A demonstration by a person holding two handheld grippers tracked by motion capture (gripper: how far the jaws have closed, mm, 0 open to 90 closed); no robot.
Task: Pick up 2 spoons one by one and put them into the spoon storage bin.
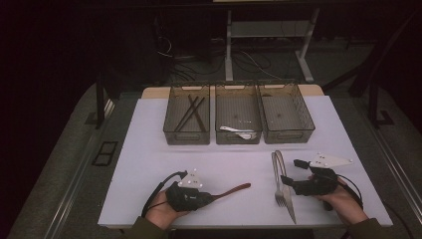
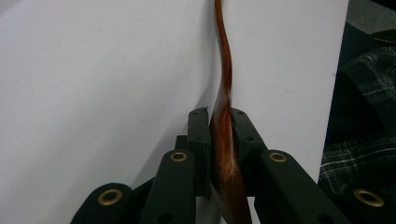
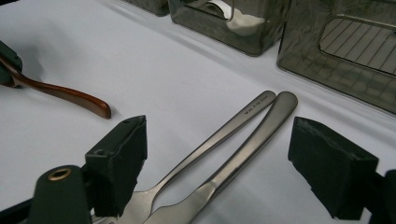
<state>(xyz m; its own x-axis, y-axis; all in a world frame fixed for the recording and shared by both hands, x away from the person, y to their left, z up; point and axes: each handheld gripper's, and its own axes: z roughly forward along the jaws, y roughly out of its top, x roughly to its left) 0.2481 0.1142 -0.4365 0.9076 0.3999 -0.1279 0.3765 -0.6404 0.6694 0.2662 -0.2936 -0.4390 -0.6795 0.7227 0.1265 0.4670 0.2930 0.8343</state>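
My left gripper (image 1: 214,195) is shut on the broad end of a brown wooden utensil (image 1: 234,189), low over the near-left part of the white table (image 1: 149,164). Its thin curved handle (image 2: 225,60) runs out beyond the jaws of the left gripper (image 2: 219,116). My right gripper (image 1: 291,171) stands open at the near right. A steel fork (image 3: 205,144) and a steel knife (image 3: 247,149) lie side by side on the table between its spread pads (image 3: 119,161), handles pointing at the bins. Nothing touches the pads of the right gripper (image 3: 219,161).
Three smoky clear bins stand in a row at the back. The left bin (image 1: 186,135) holds dark chopsticks (image 1: 194,112), the middle bin (image 1: 238,137) a white spoon (image 1: 239,132), and the right bin (image 1: 288,135) looks bare. The table's near edge lies just below both hands.
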